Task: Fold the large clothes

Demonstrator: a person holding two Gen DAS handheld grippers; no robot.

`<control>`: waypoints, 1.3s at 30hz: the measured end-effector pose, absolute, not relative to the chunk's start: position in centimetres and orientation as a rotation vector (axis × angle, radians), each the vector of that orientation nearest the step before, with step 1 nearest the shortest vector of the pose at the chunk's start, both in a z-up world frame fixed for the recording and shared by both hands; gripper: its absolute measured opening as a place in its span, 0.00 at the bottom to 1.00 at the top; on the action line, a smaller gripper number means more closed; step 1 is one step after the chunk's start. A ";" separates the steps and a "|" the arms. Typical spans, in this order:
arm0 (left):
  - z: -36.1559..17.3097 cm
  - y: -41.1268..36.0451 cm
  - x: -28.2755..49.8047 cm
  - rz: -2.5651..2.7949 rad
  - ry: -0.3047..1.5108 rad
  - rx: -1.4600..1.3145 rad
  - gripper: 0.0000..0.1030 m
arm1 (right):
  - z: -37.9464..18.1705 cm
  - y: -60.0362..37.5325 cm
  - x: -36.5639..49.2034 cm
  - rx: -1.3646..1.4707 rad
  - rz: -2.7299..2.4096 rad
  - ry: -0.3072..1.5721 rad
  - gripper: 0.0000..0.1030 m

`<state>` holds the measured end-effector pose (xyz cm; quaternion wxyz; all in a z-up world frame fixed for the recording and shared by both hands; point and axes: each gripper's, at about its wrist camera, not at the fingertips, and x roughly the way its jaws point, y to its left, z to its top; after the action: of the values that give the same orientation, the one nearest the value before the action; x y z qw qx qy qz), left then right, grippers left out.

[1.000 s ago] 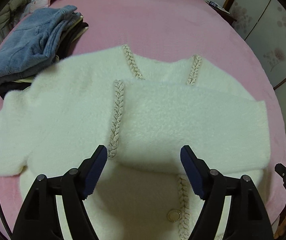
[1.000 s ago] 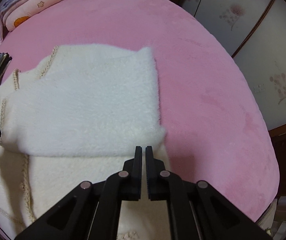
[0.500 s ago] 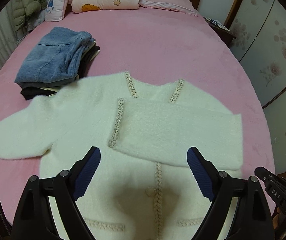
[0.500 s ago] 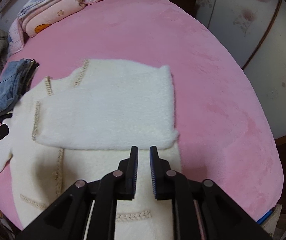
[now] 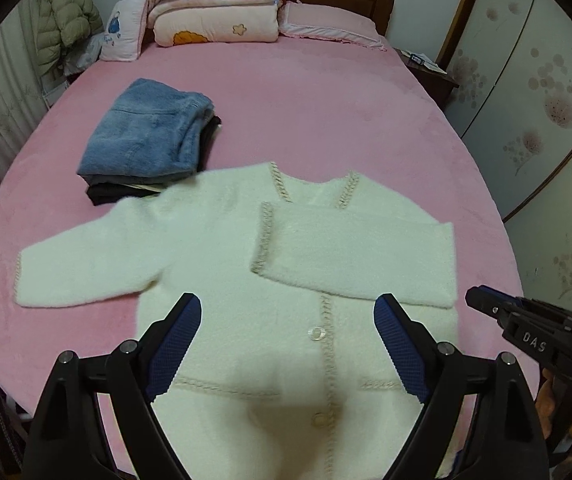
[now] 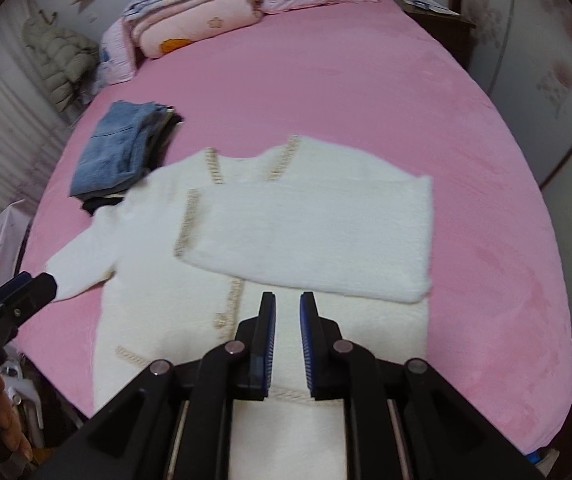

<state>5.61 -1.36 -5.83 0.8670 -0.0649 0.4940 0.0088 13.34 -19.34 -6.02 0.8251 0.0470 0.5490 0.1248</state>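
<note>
- The pink bed (image 5: pixel 326 92) fills both views; everything else I place against it.
- My white cardigan (image 5: pixel 221 248) lies flat on the bed's near half, collar toward the headboard, hem toward me, so its long axis runs head to foot.
- Its one sleeve (image 5: pixel 358 256) is folded across the chest, crosswise to the bed; the other sleeve (image 5: pixel 81 276) stretches out flat toward the bed's left edge.
- A stack of folded jeans (image 5: pixel 145 136) sits on the bed just beyond that shoulder.
- My left gripper (image 5: pixel 286 344) hangs above the hem, jaws spread wide, just opened further, nothing between them.
- My right gripper (image 6: pixel 286 340) hovers above the hem too, jaws parted only a narrow slit after just opening slightly, empty.
</note>
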 end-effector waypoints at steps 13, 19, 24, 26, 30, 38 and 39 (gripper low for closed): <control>-10.8 23.8 1.5 0.088 1.064 -0.297 0.85 | -4.4 -0.4 12.3 0.017 0.295 1.149 0.12; -18.7 35.9 1.3 0.175 1.172 -0.411 0.85 | -8.7 9.0 14.4 0.017 0.193 1.204 0.12; -25.4 43.8 0.6 0.282 1.230 -0.570 0.85 | -12.7 14.3 17.0 0.084 0.144 1.264 0.12; -27.6 46.1 0.1 0.312 1.227 -0.655 0.85 | -14.1 16.1 17.7 0.126 0.151 1.304 0.12; -31.2 50.4 -1.2 0.384 1.173 -0.853 0.85 | -15.8 20.6 17.9 0.064 0.198 1.336 0.12; -35.1 54.8 -1.0 0.439 1.052 -1.024 0.85 | -18.4 25.5 17.2 -0.040 0.252 1.364 0.12; -35.1 55.0 -0.6 0.443 1.047 -1.018 0.85 | -18.7 25.7 17.3 -0.058 0.246 1.360 0.12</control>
<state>-0.62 55.03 -35.14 0.7227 -0.4610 0.4742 0.2008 17.25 25.72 -18.71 0.7703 -0.0267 0.6270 0.1135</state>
